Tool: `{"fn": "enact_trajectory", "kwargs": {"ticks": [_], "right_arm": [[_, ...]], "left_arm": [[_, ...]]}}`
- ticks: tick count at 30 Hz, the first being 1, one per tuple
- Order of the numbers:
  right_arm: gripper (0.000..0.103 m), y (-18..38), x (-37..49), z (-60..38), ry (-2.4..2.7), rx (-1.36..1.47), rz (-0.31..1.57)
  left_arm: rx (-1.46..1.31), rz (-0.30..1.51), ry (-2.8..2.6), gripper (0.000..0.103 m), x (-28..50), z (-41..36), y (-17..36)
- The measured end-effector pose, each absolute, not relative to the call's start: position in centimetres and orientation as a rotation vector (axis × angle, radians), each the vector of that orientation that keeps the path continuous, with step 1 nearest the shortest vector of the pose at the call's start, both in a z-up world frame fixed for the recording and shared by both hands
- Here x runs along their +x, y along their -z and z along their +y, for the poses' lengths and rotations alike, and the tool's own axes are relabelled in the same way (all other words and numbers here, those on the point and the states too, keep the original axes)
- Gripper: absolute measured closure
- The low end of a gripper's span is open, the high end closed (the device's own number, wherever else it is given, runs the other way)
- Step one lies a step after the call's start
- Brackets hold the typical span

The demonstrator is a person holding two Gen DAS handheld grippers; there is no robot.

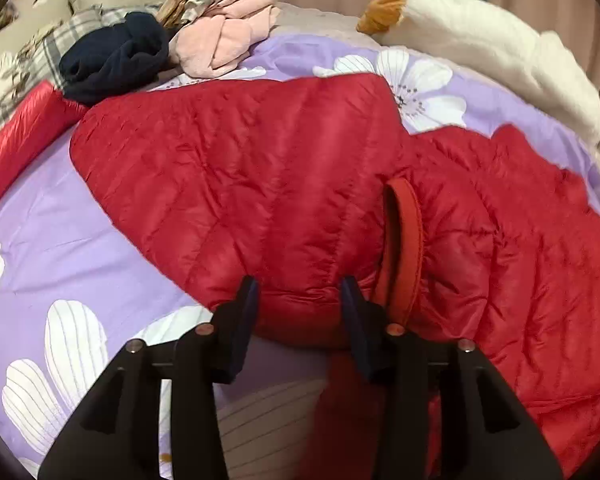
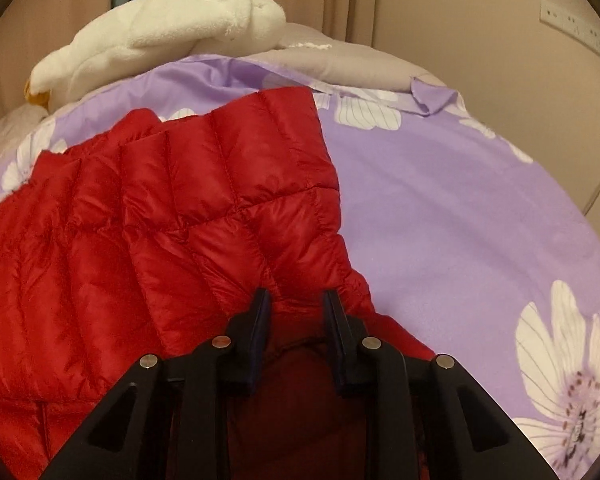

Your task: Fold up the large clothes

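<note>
A red quilted down jacket (image 1: pixel 260 184) lies spread on a purple flowered bed cover (image 1: pixel 56 232). In the left wrist view my left gripper (image 1: pixel 300 292) has its fingers apart around the jacket's near edge, next to the collar (image 1: pixel 404 248). One sleeve (image 1: pixel 16 136) lies off to the far left. In the right wrist view the jacket (image 2: pixel 148 232) fills the left side, and my right gripper (image 2: pixel 296 300) has its fingers apart around a fold of the jacket's near edge. The fabric bunches between both pairs of fingers.
A pile of clothes stands at the back: a navy garment (image 1: pixel 116 60) and pink ones (image 1: pixel 228 36). A white plush goose (image 1: pixel 492 52) lies at the back right; it also shows in the right wrist view (image 2: pixel 160 32). Bare purple cover (image 2: pixel 460 220) lies right of the jacket.
</note>
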State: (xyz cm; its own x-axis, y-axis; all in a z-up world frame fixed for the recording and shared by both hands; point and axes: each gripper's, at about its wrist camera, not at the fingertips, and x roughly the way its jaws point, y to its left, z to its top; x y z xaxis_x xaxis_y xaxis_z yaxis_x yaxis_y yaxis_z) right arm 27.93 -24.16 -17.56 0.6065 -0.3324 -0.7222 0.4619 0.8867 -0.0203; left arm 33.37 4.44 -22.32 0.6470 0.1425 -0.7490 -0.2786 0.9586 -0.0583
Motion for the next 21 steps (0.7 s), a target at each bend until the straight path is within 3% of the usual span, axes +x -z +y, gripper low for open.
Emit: {"fn": "enact_trajectory", "kwargs": {"ticks": [2,5,8,10,12,21], "right_arm": [[0.075,16.9,26.6,-24.3,0.465,0.18,0.795],[0.063,15.5,24.8,-24.0,0.469,0.214,0.806],[0.063,14.0,22.9,-24.2,0.396,0.243,0.85],[0.057,13.1,21.1,-24.7,0.393,0.279,0.829],[0.034,13.1,19.6,-25.6,0.443,0.318,0.804],[0.032,16.0,16.1,-29.1,0.566,0.41,0.871]], "left_arm": [[-0.23,0.844,-0.25,0.049,32.5,5.9,21.4],[-0.357,0.8,-0.267,0.047,30.2,8.6,20.0],[-0.32,0.734,-0.283,0.033,27.6,11.6,18.2],[-0.361,0.685,-0.349,0.016,26.4,14.2,17.3],[-0.503,0.691,-0.337,0.014,25.4,17.6,17.4],[-0.815,0.761,-0.251,0.016,25.6,25.5,19.9]]}}
